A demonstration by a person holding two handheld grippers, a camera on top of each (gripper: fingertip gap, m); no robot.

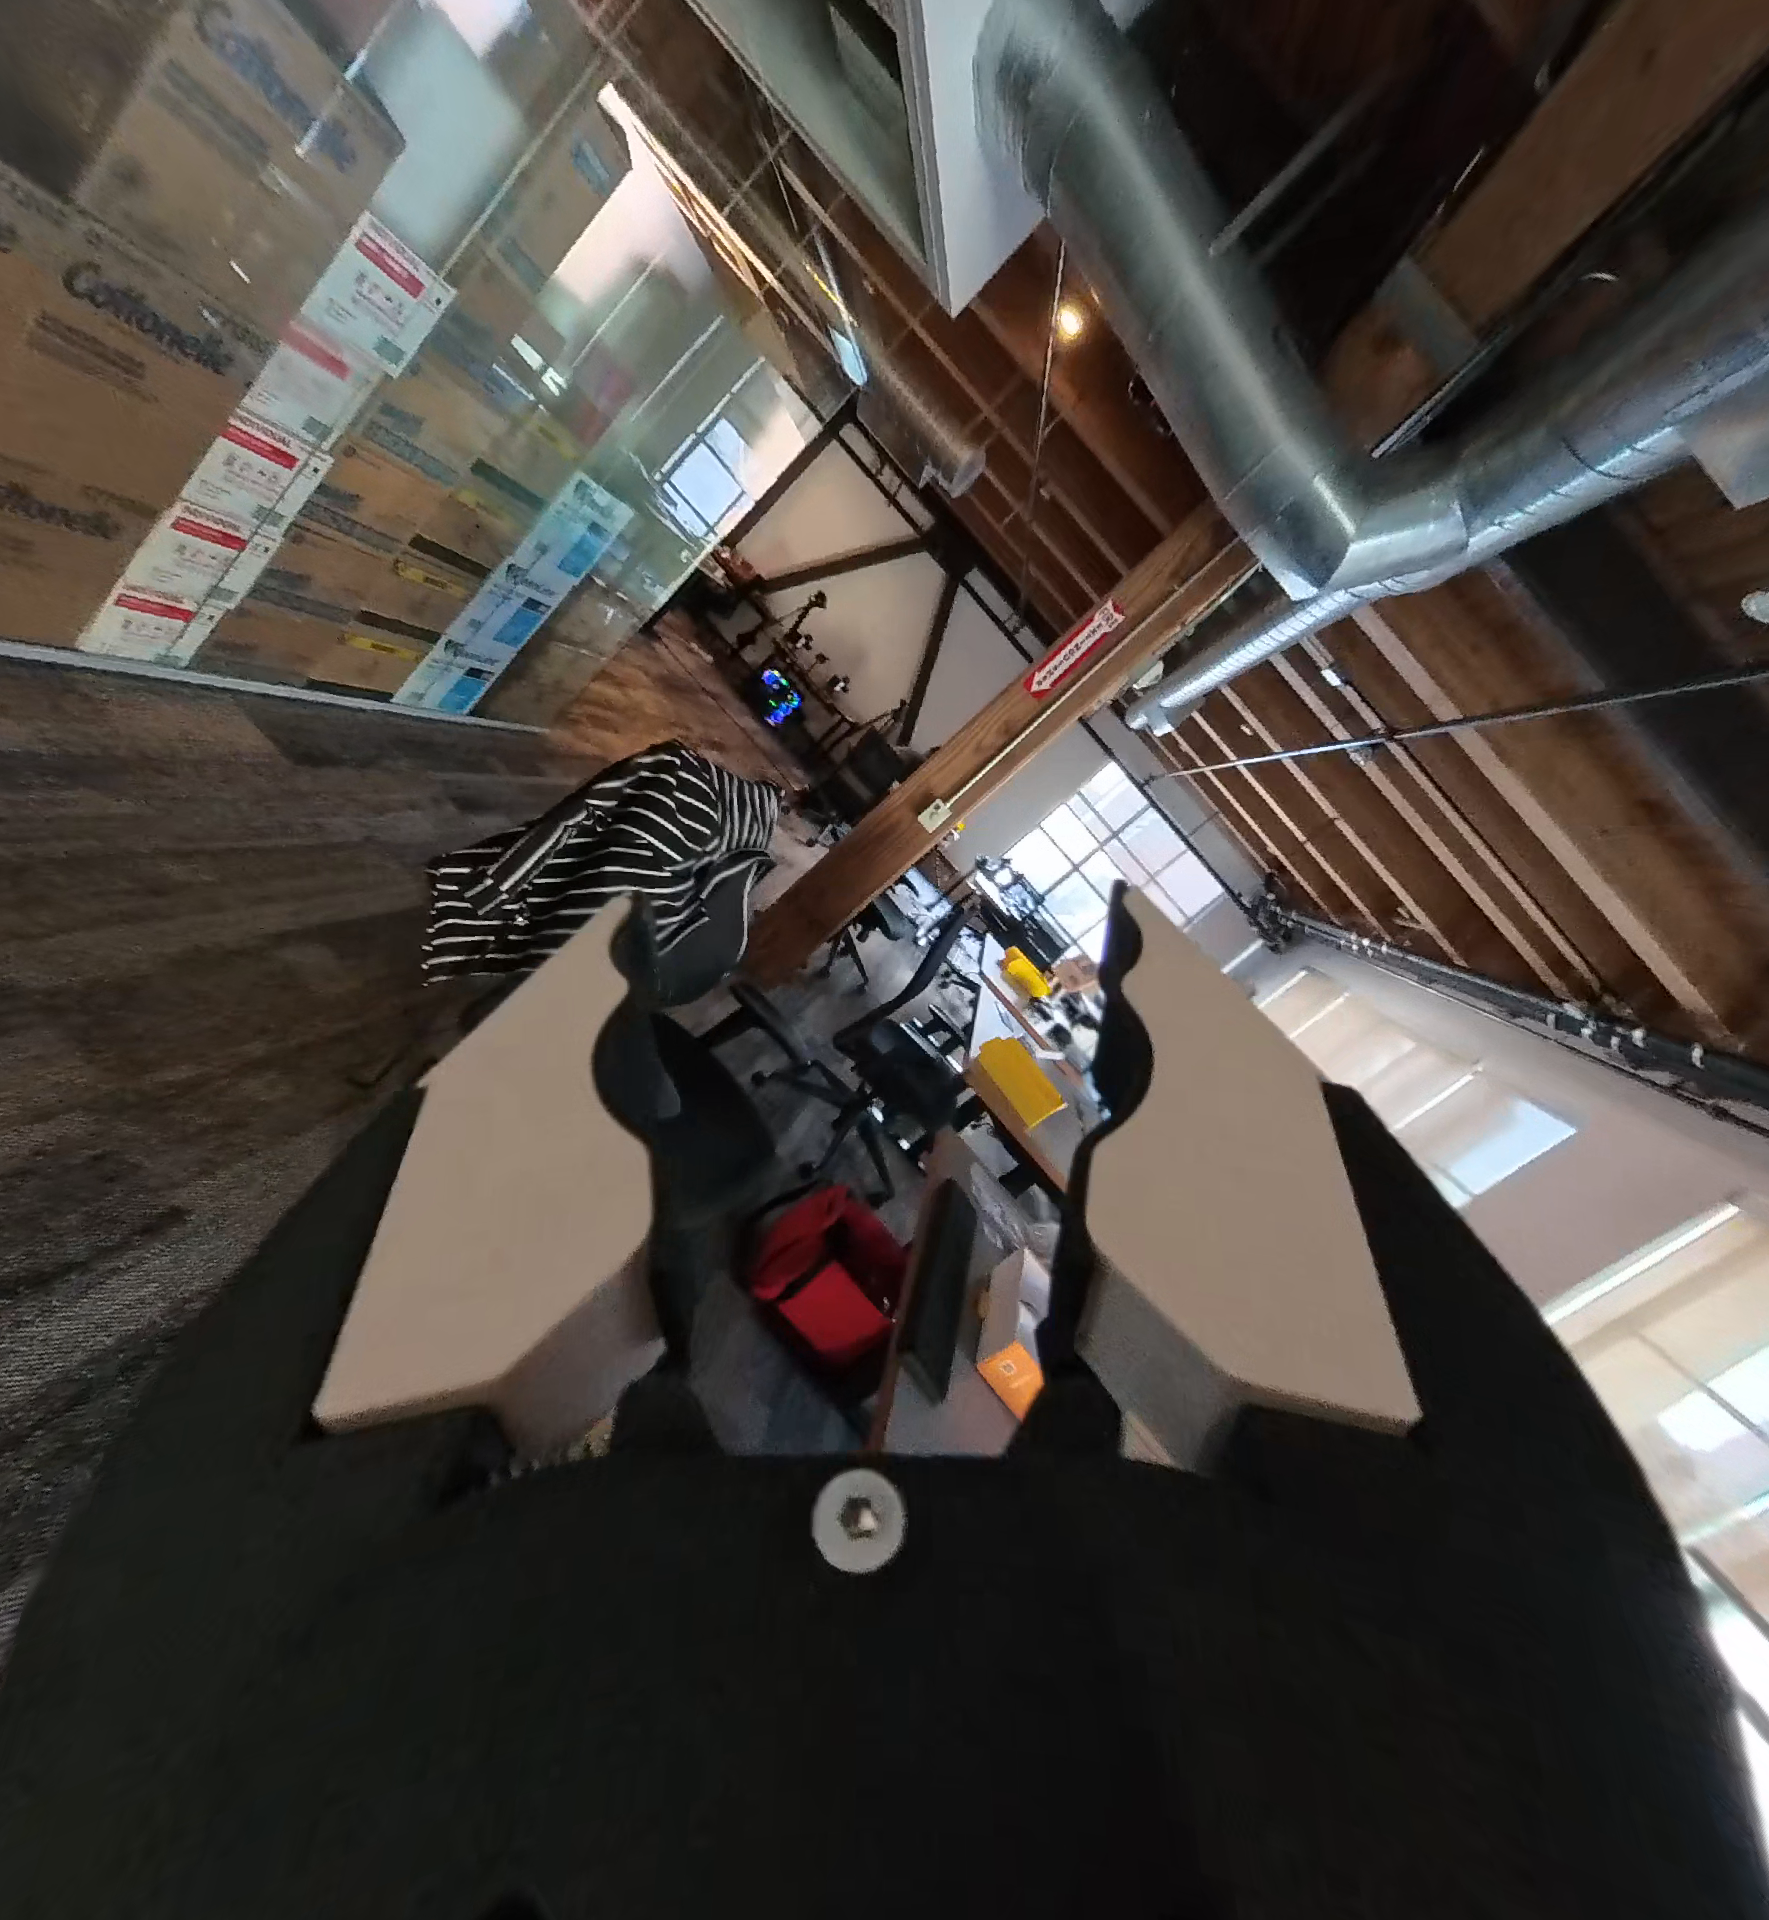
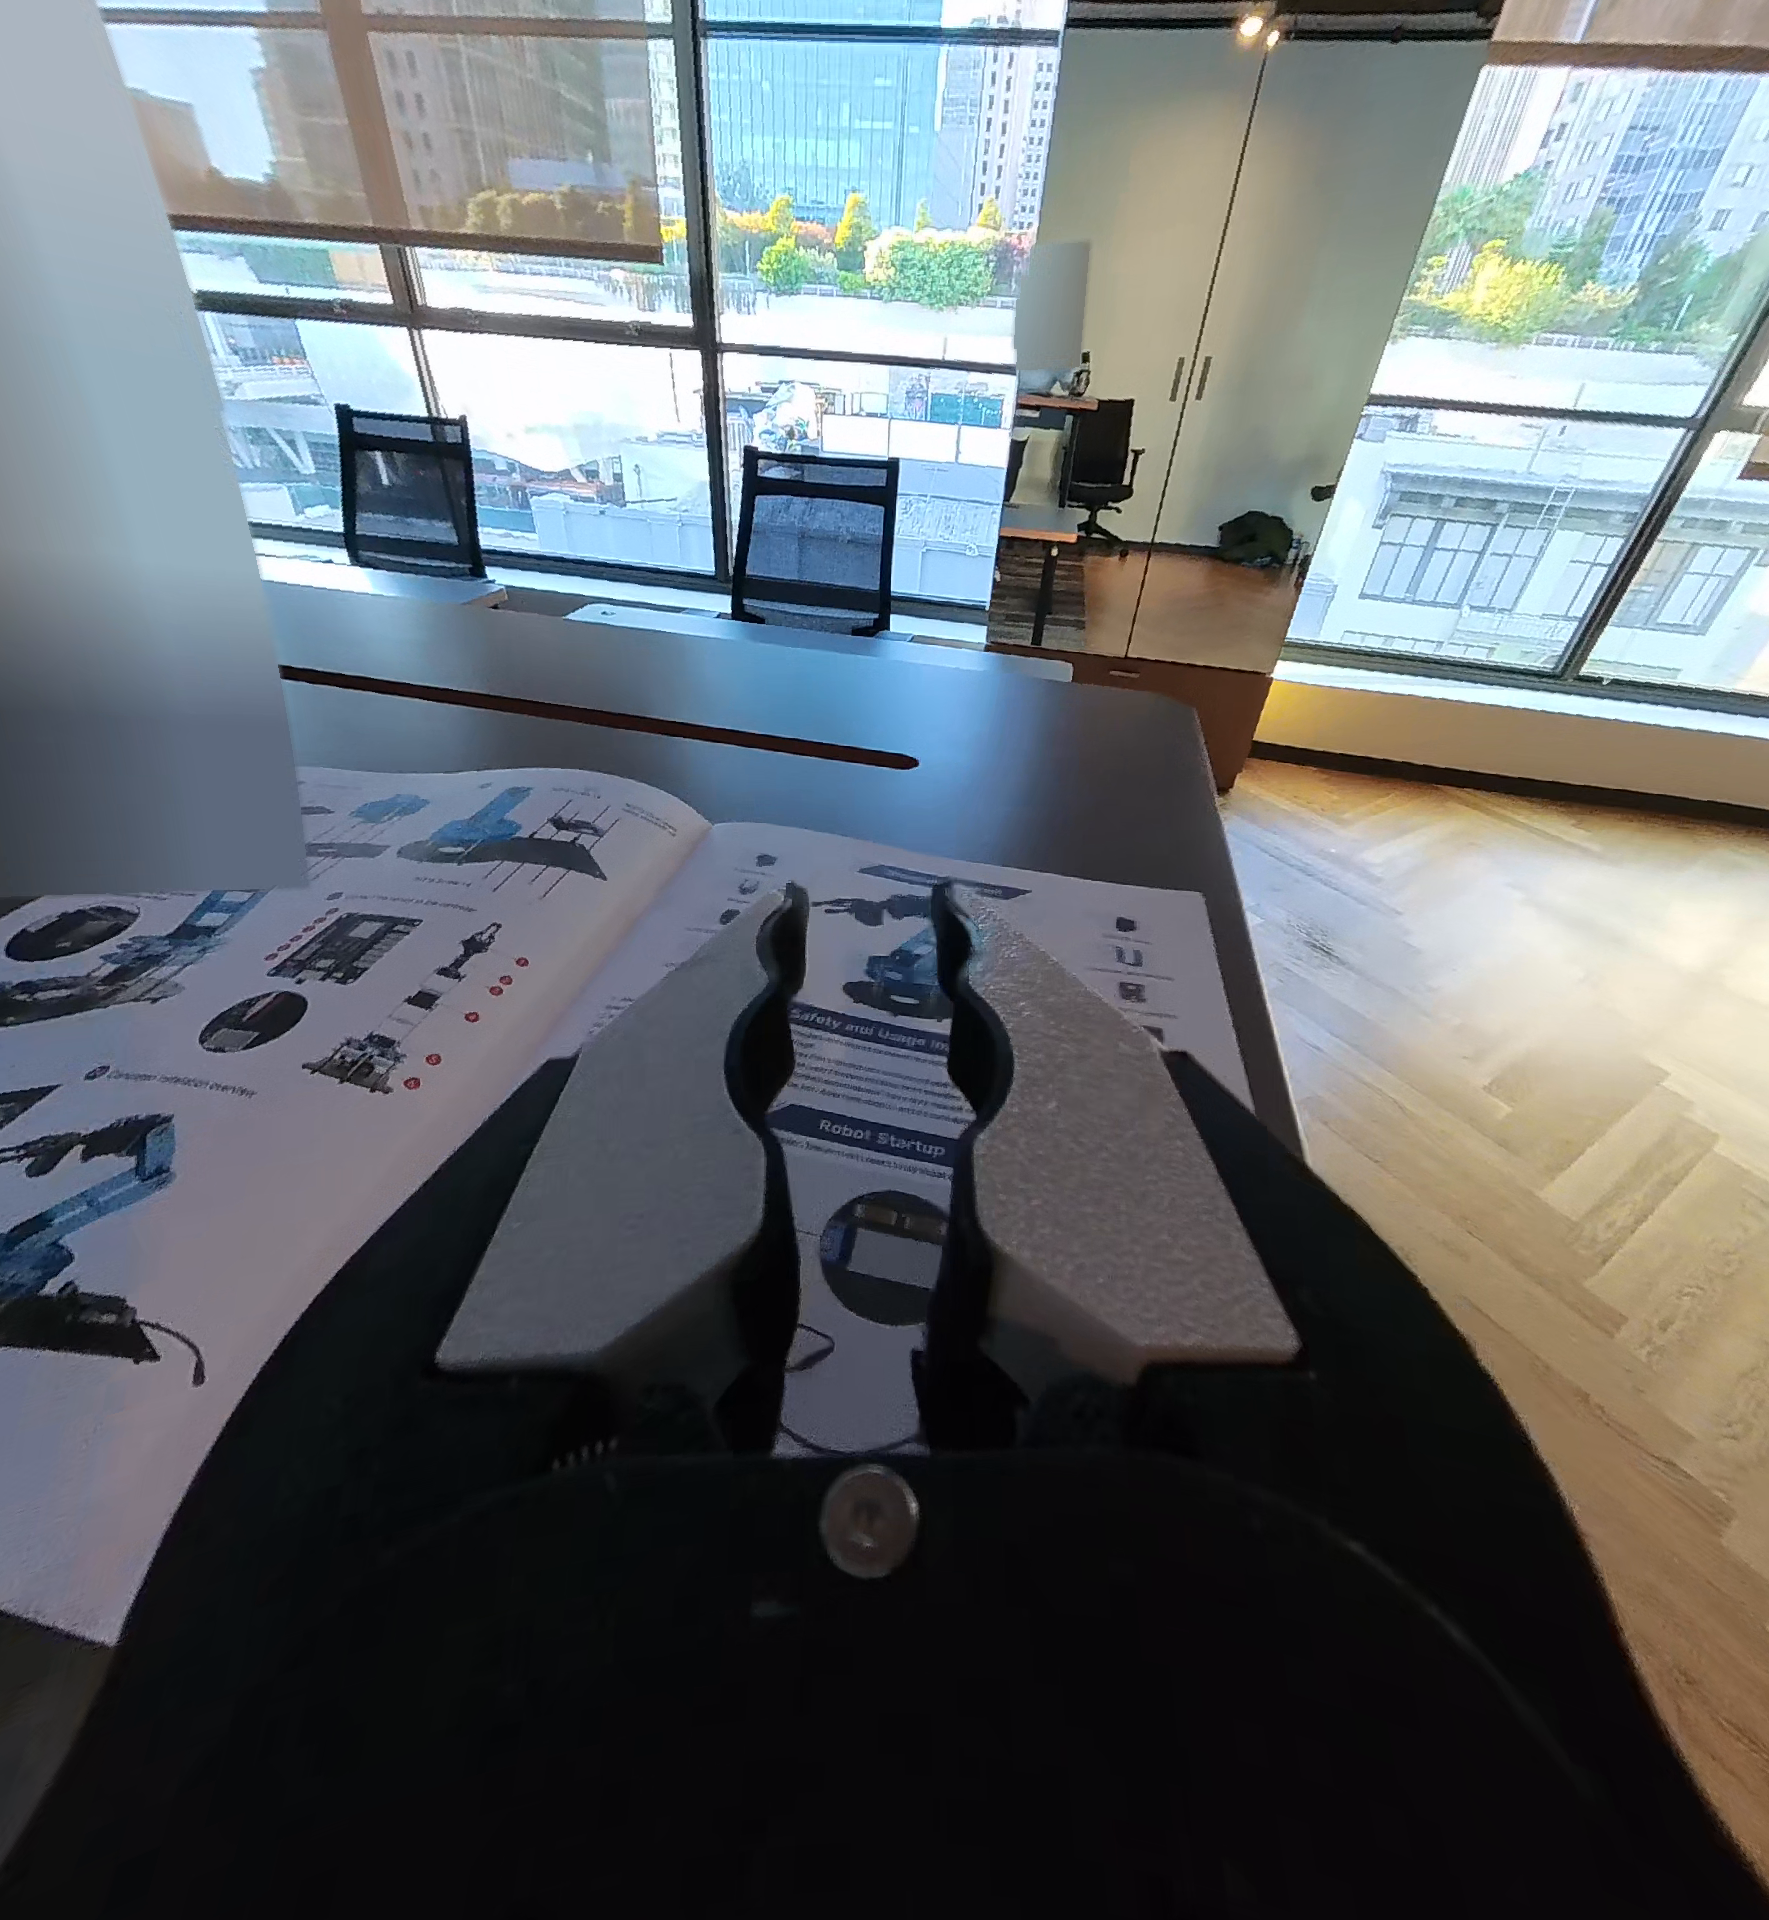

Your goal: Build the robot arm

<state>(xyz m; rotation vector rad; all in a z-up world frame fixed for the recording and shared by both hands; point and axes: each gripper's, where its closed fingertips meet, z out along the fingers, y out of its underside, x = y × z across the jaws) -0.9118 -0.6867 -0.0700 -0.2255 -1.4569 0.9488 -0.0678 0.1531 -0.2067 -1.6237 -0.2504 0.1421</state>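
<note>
An open booklet (image 2: pixel 360 1018) with printed pictures of blue machines lies flat on a dark table (image 2: pixel 1015 748). My right gripper (image 2: pixel 867 906) hovers low over the booklet's right page, jaws open a little, holding nothing. My left gripper (image 1: pixel 875 914) is open wide and empty. Its view is rolled sideways and points down a long office room, far from the booklet. Nearest ahead of it are a black office chair with a striped black-and-white garment (image 1: pixel 610 862) over its back and a red bag (image 1: pixel 838 1283) on the floor.
Two mesh chairs (image 2: pixel 815 540) stand at the table's far side before large windows. The table's right edge drops to a wooden floor (image 2: pixel 1534 1039). In the left wrist view, stacked cardboard boxes (image 1: pixel 80 343) sit behind glass and metal ducts (image 1: pixel 1223 343) run along the ceiling. About 120 cm separates my left fingertips from my right.
</note>
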